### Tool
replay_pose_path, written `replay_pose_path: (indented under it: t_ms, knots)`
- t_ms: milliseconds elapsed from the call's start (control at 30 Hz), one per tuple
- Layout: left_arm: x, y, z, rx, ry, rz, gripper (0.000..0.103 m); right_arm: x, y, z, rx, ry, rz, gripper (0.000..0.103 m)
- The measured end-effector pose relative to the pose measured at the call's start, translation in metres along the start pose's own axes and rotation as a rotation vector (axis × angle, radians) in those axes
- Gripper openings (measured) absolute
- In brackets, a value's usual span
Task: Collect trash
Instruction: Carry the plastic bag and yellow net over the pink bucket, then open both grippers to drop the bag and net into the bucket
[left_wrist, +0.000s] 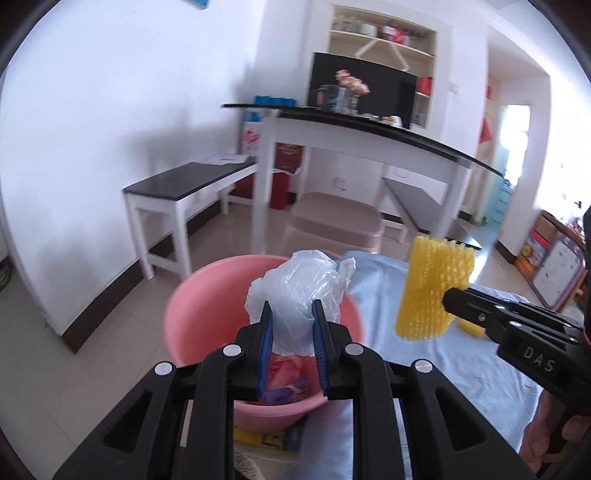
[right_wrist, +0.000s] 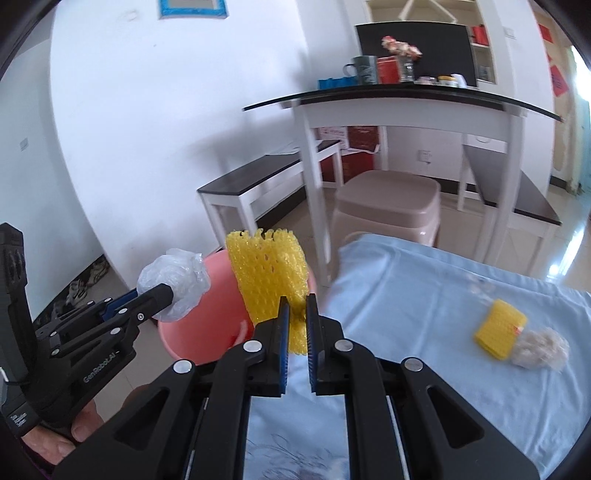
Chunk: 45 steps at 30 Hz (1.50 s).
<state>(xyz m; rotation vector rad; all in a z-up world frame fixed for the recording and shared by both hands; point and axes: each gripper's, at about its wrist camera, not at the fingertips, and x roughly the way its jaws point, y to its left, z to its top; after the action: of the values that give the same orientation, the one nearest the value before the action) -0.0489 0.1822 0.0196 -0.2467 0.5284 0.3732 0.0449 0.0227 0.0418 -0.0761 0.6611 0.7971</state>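
My left gripper (left_wrist: 291, 310) is shut on a crumpled clear plastic bag (left_wrist: 299, 288) and holds it above the pink bucket (left_wrist: 192, 314). The bucket holds some red and purple trash (left_wrist: 286, 380). My right gripper (right_wrist: 296, 302) is shut on a yellow foam net (right_wrist: 267, 273) and holds it near the bucket's rim (right_wrist: 218, 269). In the left wrist view the foam net (left_wrist: 432, 288) is held over the blue cloth, right of the bucket. In the right wrist view the left gripper (right_wrist: 168, 295) holds the bag (right_wrist: 173, 280) left of the net.
A table covered with a light blue cloth (right_wrist: 424, 295) carries another yellow foam net (right_wrist: 498, 328) and a whitish wad (right_wrist: 541, 349). A beige stool (right_wrist: 391, 206), white desk (right_wrist: 406, 103) and low benches (left_wrist: 188, 181) stand behind.
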Motion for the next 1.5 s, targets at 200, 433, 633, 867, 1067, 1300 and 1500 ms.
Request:
replay_pose_path:
  t_ms: [200, 433, 633, 867, 1067, 1300, 1500]
  knots:
    - [0.009, 0.032, -0.008, -0.044, 0.033, 0.039, 0.019, 0.029, 0.027, 0.004, -0.049, 0.037, 0.028, 0.009]
    - [0.024, 0.047, -0.016, -0.055, 0.064, 0.054, 0.019, 0.06, 0.045, 0.001, -0.077, 0.083, 0.039, 0.009]
    - [0.04, 0.052, -0.016, -0.066, 0.091, 0.059, 0.019, 0.079, 0.049, -0.006, -0.079, 0.123, 0.028, 0.009]
    - [0.055, 0.049, -0.017, -0.062, 0.12, 0.062, 0.019, 0.09, 0.051, -0.013, -0.085, 0.152, 0.018, 0.009]
    - [0.063, 0.049, -0.019, -0.061, 0.138, 0.069, 0.02, 0.094, 0.049, -0.013, -0.08, 0.158, 0.013, 0.009]
    - [0.064, 0.052, -0.018, -0.07, 0.138, 0.083, 0.026, 0.098, 0.046, -0.012, -0.058, 0.175, 0.029, 0.009]
    - [0.061, 0.053, -0.017, -0.082, 0.128, 0.085, 0.042, 0.099, 0.043, -0.011, -0.043, 0.178, 0.027, 0.025]
